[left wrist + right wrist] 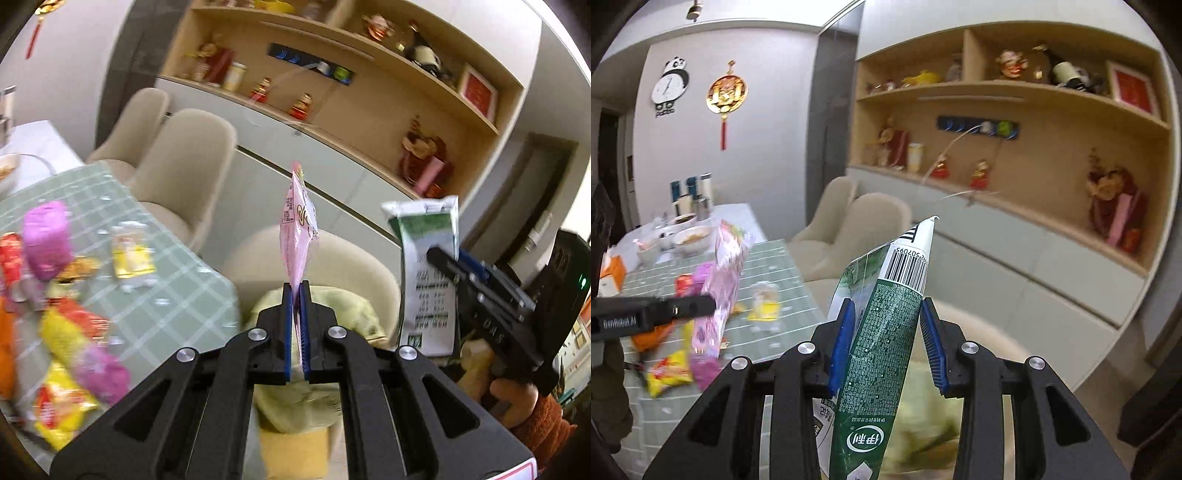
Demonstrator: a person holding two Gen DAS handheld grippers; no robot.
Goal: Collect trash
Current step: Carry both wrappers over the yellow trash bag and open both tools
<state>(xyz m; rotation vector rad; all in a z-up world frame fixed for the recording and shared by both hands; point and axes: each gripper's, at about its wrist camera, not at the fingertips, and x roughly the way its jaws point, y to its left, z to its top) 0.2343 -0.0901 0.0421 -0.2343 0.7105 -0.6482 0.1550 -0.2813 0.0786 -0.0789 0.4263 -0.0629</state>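
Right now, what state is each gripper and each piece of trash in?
left gripper: shut on the pink wrapper, held off the table.
pink wrapper: pinched at its lower edge, standing upright.
right gripper: shut on the green milk pouch.
green milk pouch: clamped mid-body, flattened, raised.
yellow snack packet: lying on the table.
clear yellow packet: lying flat, apart from the pile.

A pink snack wrapper stands edge-on, pinched upright; a green-and-white milk pouch tilts upward; more bright wrappers litter the table.
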